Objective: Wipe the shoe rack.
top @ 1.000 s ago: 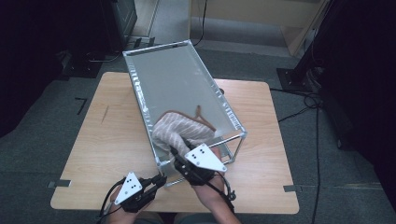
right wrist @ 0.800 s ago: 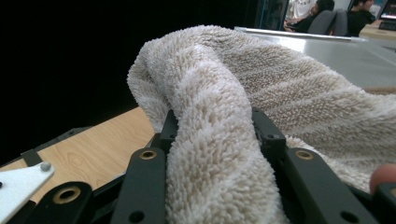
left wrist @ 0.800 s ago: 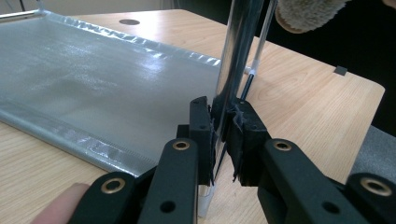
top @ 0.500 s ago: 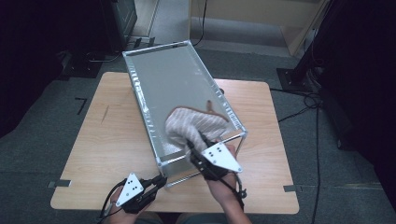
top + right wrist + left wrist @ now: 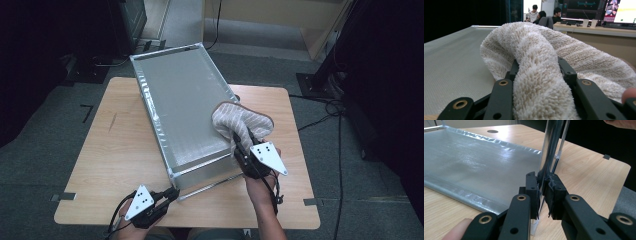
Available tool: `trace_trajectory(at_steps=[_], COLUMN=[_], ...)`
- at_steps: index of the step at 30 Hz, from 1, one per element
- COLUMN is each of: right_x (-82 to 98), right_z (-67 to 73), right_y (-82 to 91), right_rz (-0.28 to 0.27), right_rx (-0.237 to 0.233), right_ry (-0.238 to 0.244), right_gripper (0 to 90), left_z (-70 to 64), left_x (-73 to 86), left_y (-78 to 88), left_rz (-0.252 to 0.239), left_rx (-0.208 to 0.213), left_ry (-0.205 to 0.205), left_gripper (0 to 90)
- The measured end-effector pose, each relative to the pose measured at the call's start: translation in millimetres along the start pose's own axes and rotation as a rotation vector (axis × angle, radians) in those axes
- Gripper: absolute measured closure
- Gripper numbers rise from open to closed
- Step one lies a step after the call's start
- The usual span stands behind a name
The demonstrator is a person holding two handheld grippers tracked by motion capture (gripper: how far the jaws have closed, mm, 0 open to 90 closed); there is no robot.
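Much of the right gripper (image 5: 537, 72) hides under towel (image 5: 541, 62).

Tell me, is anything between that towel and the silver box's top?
Nothing visible. The right gripper is shut on the towel, which already lies partly on the box top, at its right edge. The left gripper clamps the box's near corner, away from it.

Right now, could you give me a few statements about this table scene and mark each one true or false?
1. The right gripper is clamped on a beige towel. True.
2. The left gripper hangs open, gripping nothing. False: it is shut on the corner post of the mesh box.
3. The box stands on a wooden table. True.
4. The towel lies on the floor. False: it rests at the box's right edge.
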State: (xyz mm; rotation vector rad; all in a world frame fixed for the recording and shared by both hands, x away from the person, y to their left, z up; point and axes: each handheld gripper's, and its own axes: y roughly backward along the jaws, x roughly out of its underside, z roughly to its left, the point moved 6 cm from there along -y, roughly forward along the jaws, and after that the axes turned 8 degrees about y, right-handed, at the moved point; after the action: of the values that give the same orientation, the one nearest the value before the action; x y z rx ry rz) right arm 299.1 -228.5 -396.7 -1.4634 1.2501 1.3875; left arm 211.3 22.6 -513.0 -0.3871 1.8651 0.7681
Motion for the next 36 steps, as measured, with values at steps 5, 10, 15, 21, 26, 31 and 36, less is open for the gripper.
trace_trajectory(at_steps=[5, 10, 15, 21, 26, 31, 36], right_x=[-1.7, -5.1, -10.5, -13.8, -14.0, -8.8, -2.9], right_z=[15.6, 52.0, 108.6, 140.2, 132.1, 89.4, 31.6], right_y=[1.7, 3.8, 8.8, 13.0, 11.2, 4.0, -5.8], right_rz=[0.013, 0.009, -0.013, -0.033, -0.033, -0.031, -0.025], right_rx=[-0.022, -0.105, -0.217, -0.311, -0.343, -0.240, -0.093], right_ry=[-0.003, 0.017, 0.055, 0.065, 0.082, 0.087, 0.056], right_gripper=[65.2, 65.3, 66.7, 67.3, 66.9, 66.0, 65.9], left_z=[-0.1, -1.0, -1.7, -1.9, -2.0, -1.4, -0.3], left_x=[-0.1, -1.1, -1.2, -0.6, -0.1, 0.5, 0.7], left_y=[-0.6, -3.7, -4.1, -4.6, -6.1, -5.7, -5.7], left_rz=[0.000, -0.002, -0.002, -0.005, -0.007, -0.005, -0.001], left_rx=[0.003, -0.007, -0.013, 0.000, 0.016, 0.024, 0.037], left_ry=[0.007, 0.021, 0.025, 0.013, 0.016, 0.018, 0.037], left_gripper=[81.6, 81.4, 81.4, 81.3, 81.3, 81.0, 80.5])
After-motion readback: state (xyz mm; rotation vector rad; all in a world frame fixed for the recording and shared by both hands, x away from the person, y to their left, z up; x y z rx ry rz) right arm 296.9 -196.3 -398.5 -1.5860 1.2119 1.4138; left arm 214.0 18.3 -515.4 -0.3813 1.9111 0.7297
